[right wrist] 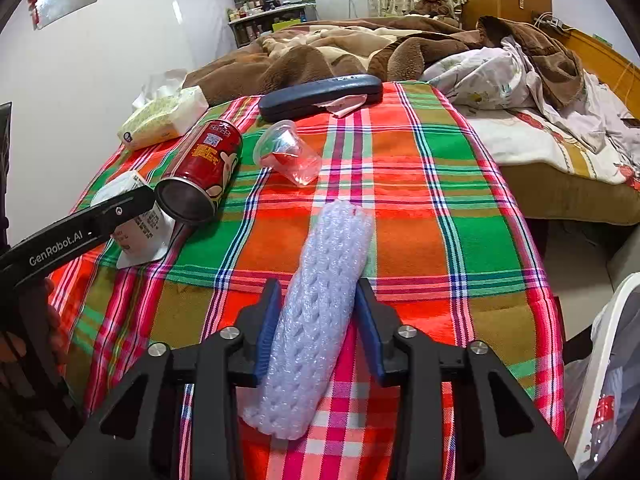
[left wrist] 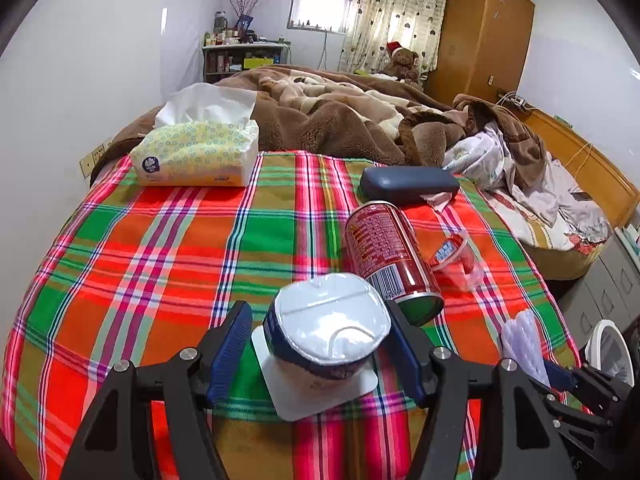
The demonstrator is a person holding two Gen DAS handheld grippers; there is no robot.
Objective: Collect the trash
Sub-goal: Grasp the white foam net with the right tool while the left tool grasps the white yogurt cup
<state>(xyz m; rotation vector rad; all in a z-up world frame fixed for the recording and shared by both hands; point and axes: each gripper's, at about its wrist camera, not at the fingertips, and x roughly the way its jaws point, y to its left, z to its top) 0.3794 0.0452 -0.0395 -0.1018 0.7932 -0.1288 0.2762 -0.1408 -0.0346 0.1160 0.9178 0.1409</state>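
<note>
Red can [left wrist: 384, 256], plaid cloth [left wrist: 160, 248]

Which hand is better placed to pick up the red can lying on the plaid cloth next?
Left, probably. The red can lies just beyond the left gripper, though a yogurt cup sits between its fingers. The right gripper is farther away, clamped on foam netting.

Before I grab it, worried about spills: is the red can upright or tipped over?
Tipped over. The red can lies on its side on the plaid cloth, its round end facing the right wrist camera. Whether liquid remains inside, cannot tell.
</note>
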